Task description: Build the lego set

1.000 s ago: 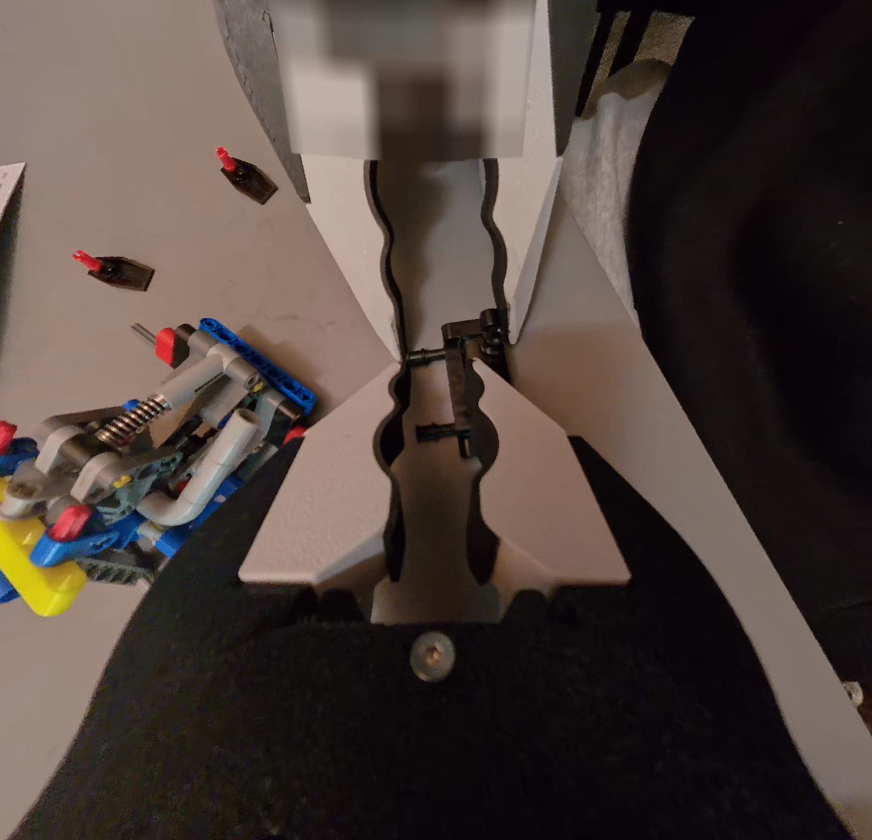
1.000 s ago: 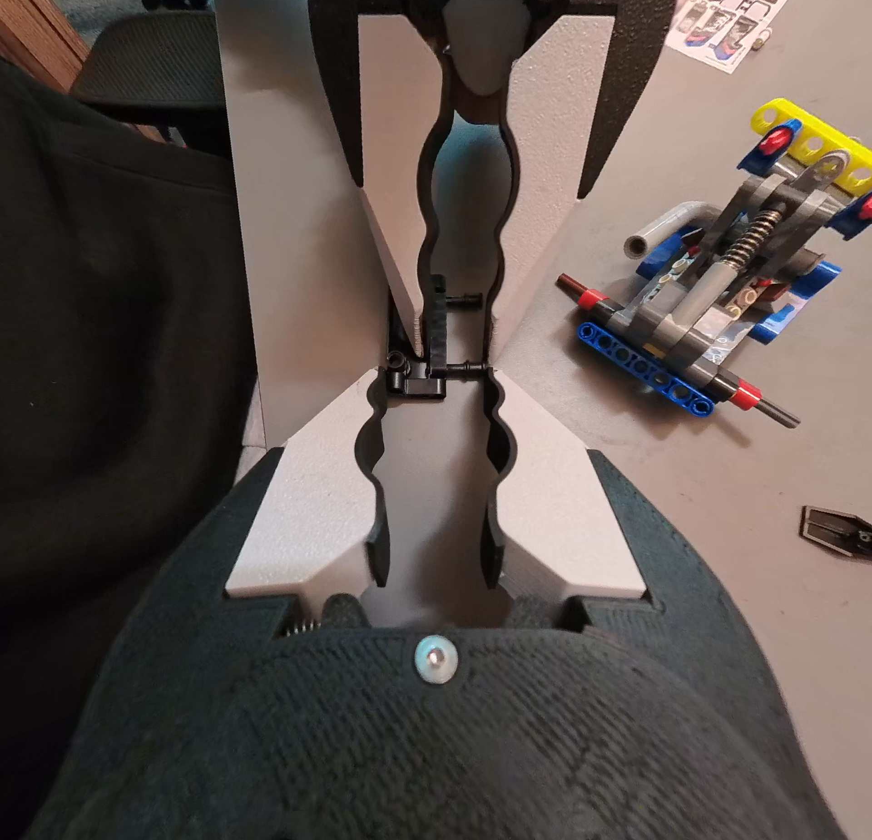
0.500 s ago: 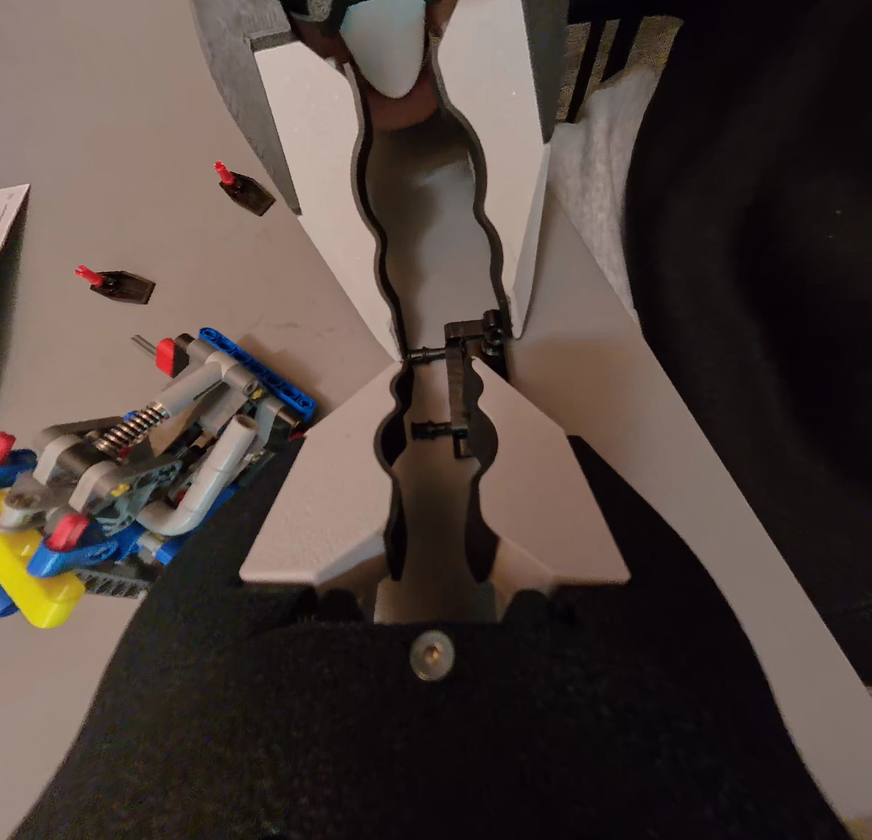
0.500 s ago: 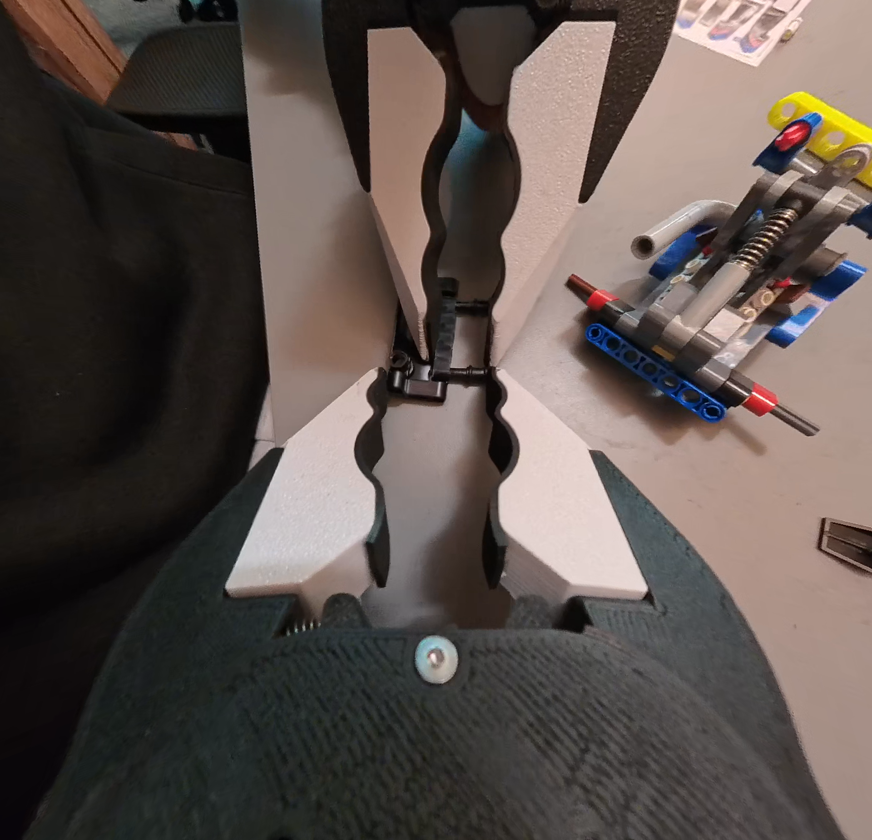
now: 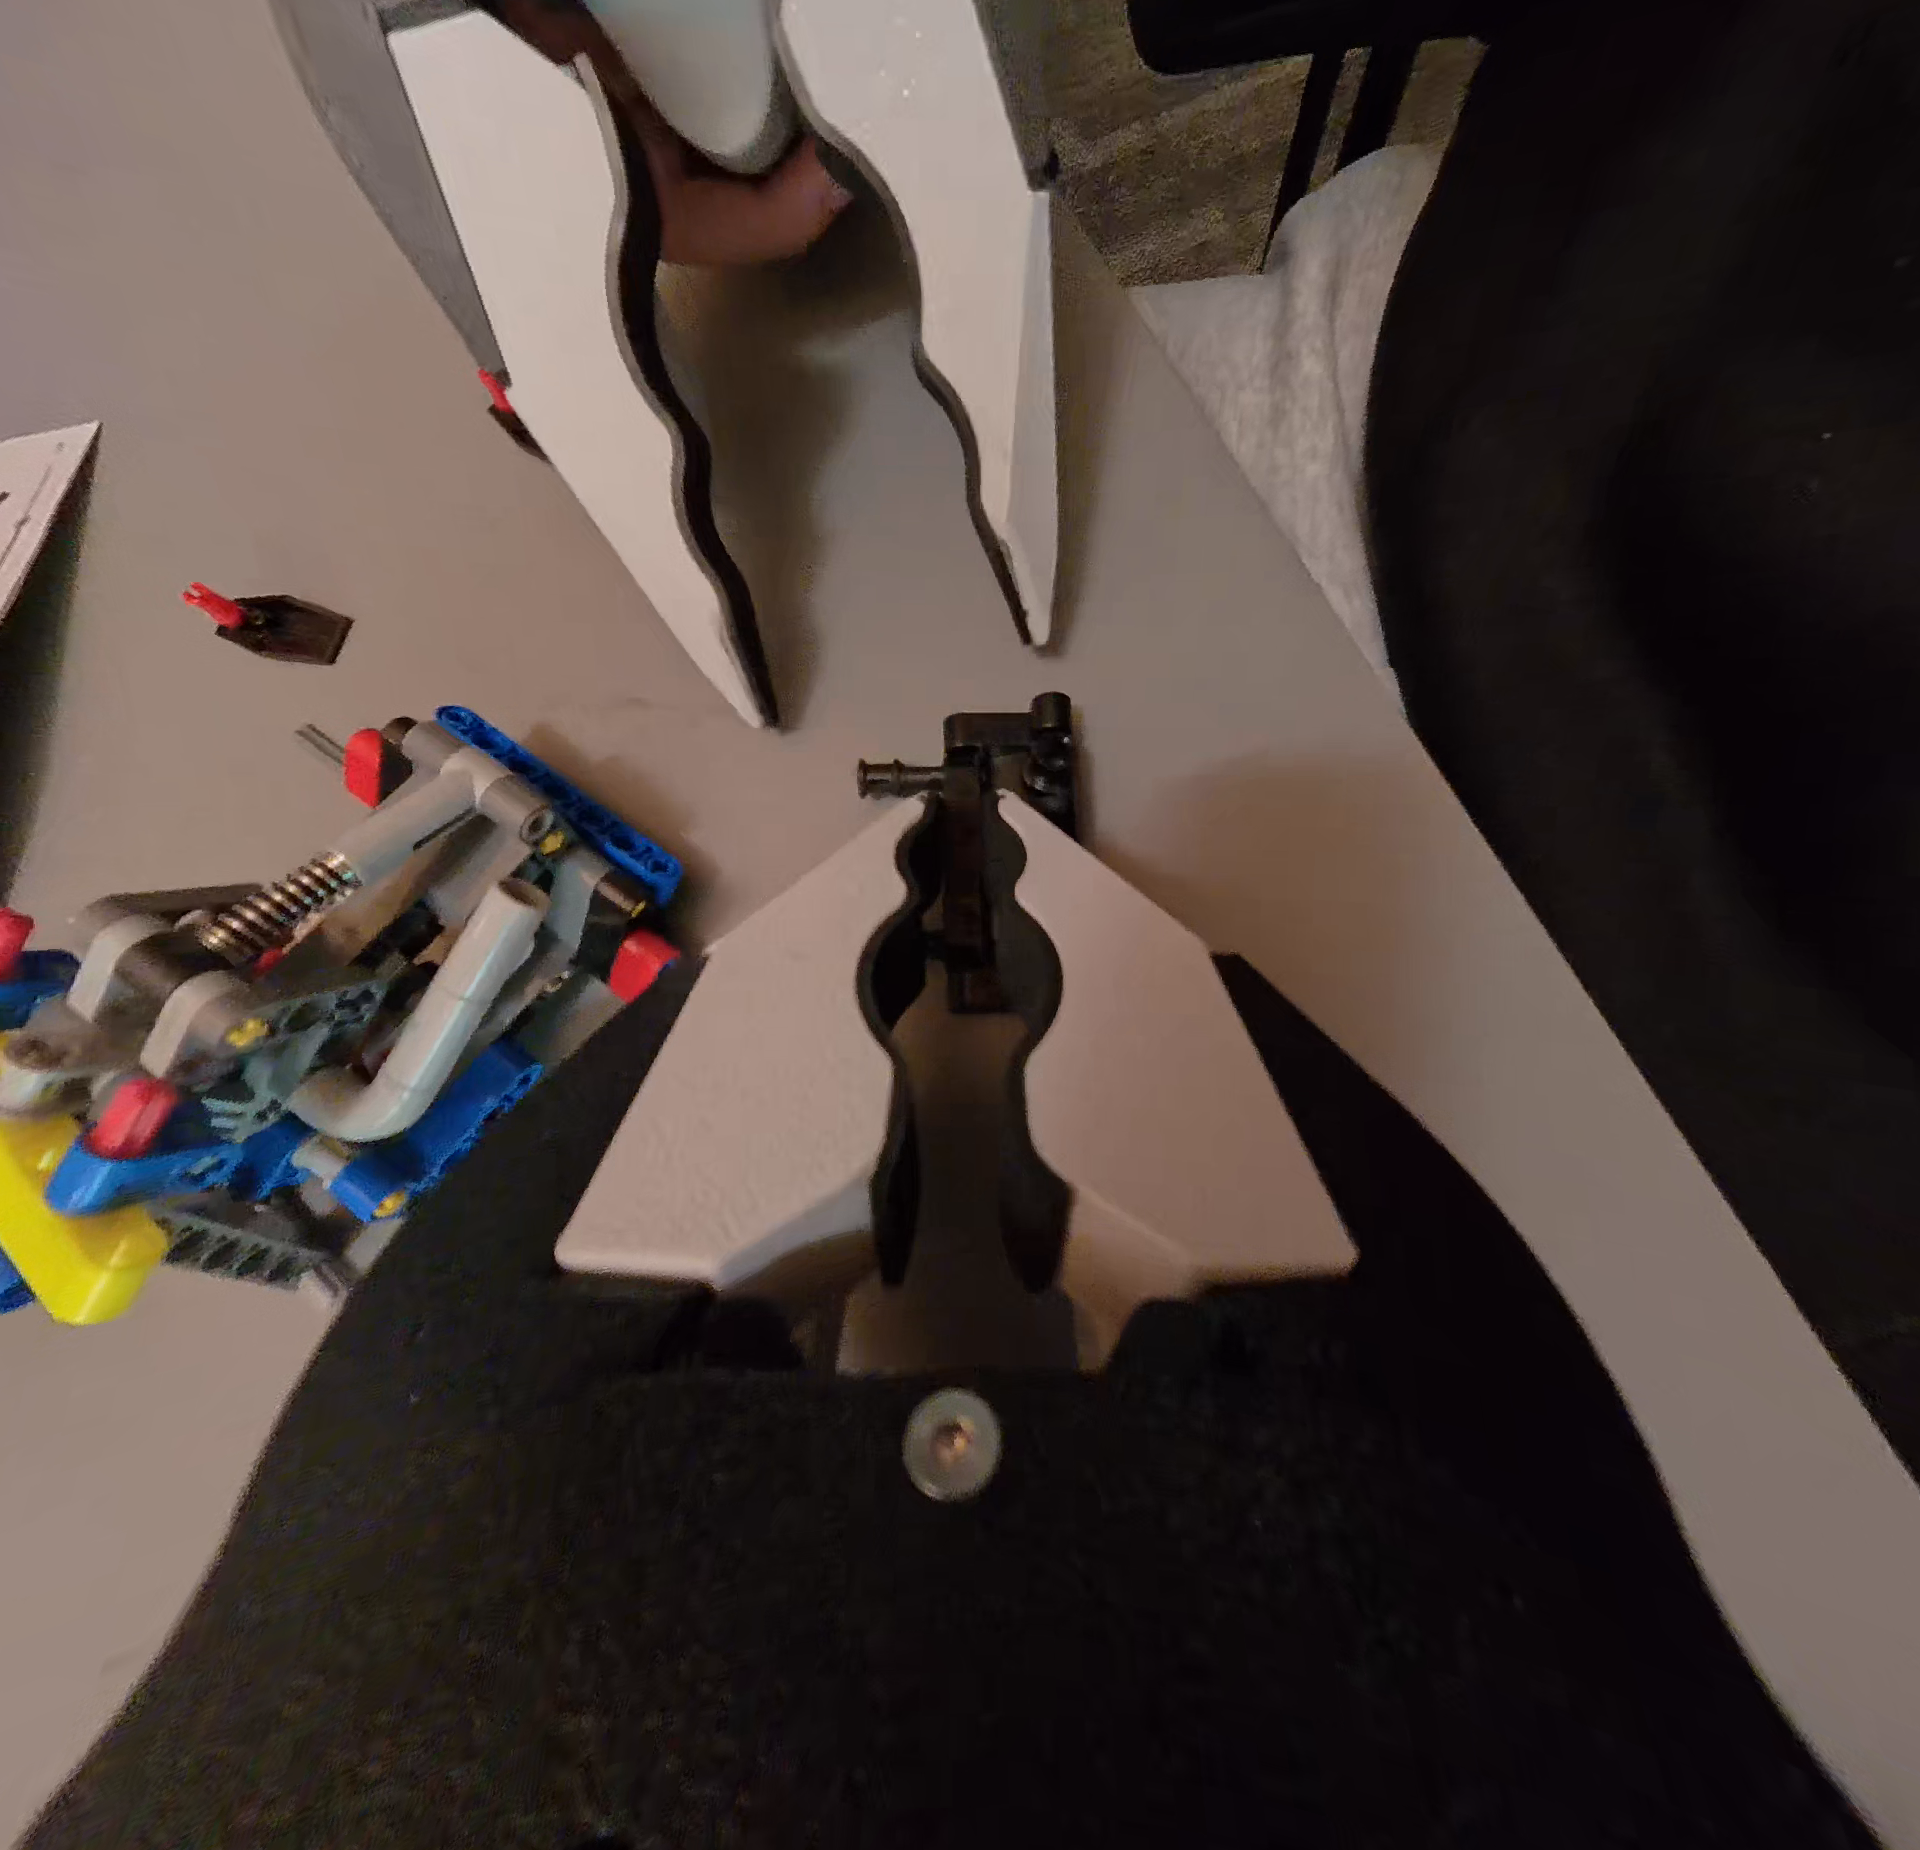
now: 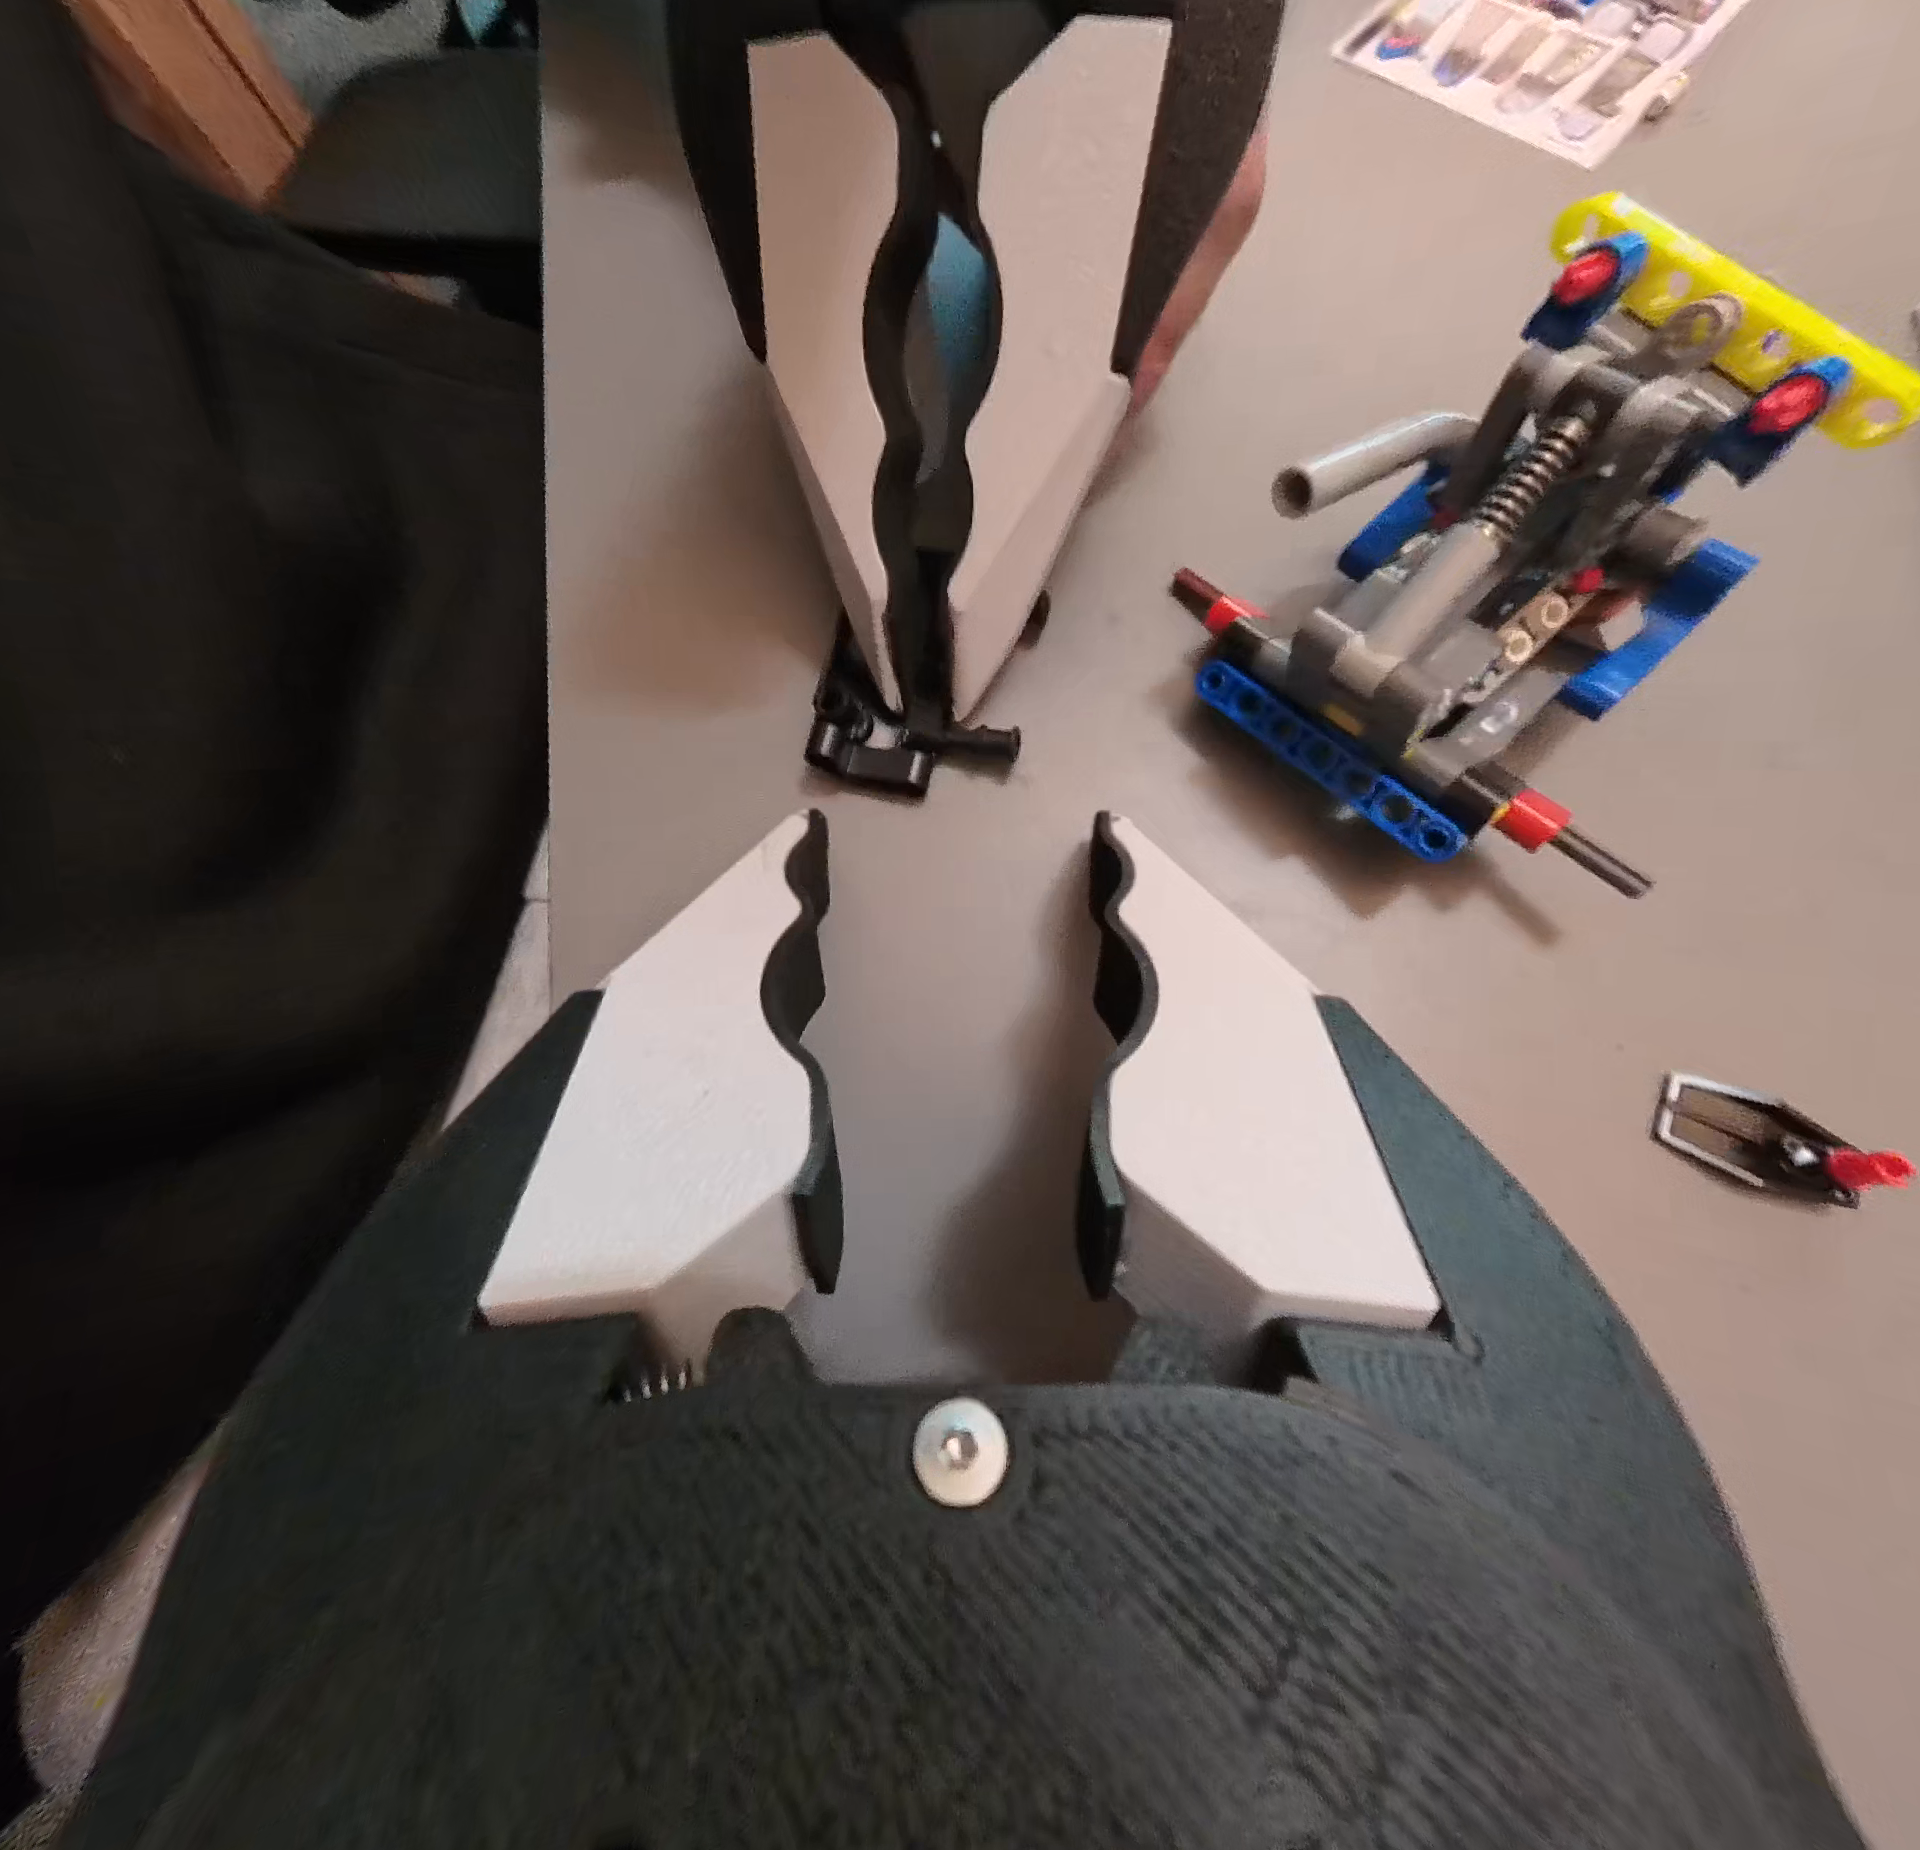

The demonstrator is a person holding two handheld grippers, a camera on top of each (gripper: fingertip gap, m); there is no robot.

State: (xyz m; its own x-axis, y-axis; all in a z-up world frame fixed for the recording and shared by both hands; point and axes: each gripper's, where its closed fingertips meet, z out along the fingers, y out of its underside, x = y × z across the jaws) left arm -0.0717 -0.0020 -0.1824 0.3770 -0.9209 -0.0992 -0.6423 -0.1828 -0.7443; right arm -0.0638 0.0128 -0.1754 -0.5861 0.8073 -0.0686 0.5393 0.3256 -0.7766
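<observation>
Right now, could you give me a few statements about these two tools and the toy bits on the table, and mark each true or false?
1. The left tool is shut on a black brick piece. True.
2. The right tool grips that piece too. False: it stands open, apart from the piece.
3. A blue, grey and yellow brick model lies on the table. True.
4. The model is held in a tool. False: it lies free.

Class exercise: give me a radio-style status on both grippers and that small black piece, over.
Left gripper shut on black beam assembly. Right gripper open, empty, short of it. Blue-and-grey model off to the side on grey table, not between them.
</observation>
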